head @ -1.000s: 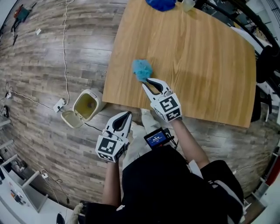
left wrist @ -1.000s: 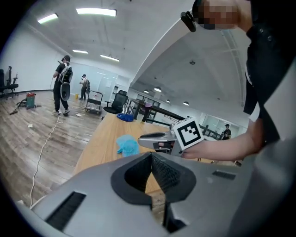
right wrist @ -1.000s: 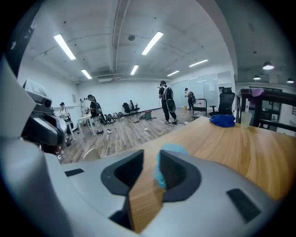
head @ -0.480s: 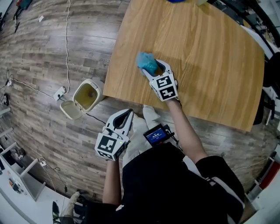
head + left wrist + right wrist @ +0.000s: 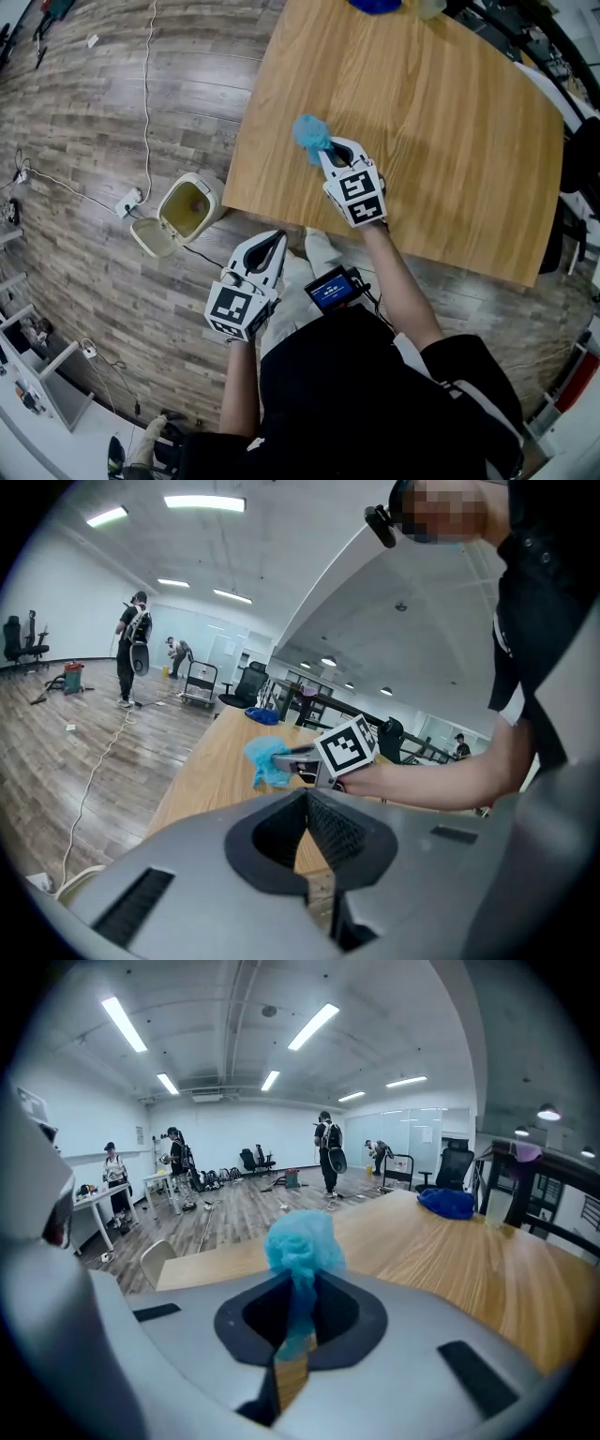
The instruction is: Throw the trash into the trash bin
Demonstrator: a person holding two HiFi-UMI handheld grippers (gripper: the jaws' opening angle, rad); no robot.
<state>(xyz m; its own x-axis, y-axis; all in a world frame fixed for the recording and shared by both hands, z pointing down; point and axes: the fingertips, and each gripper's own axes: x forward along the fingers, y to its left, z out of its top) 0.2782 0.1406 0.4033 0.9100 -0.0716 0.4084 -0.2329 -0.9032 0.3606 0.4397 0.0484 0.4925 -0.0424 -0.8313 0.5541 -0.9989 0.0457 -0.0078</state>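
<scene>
At table (image 5: 422, 122) edge: right hand-held gripper (image 5: 324, 152) pinching crumpled blue trash (image 5: 309, 133) (left hand-held gripper (image 5: 276, 240) pressed together, beside the table).

Crumpled blue trash (image 5: 309, 135), pinched; cream bin (image 5: 214, 202), open.

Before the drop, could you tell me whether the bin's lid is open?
Open: the lid of the trash bin lies flipped back, baring the inside.

Fig. Hidden and cropped parts.
The jaws of your right gripper (image 5: 327, 151) hide the blue trash wad's (image 5: 302, 1244) lower end; the blue cloth (image 5: 373, 5) (top edge) is cut off.
</scene>
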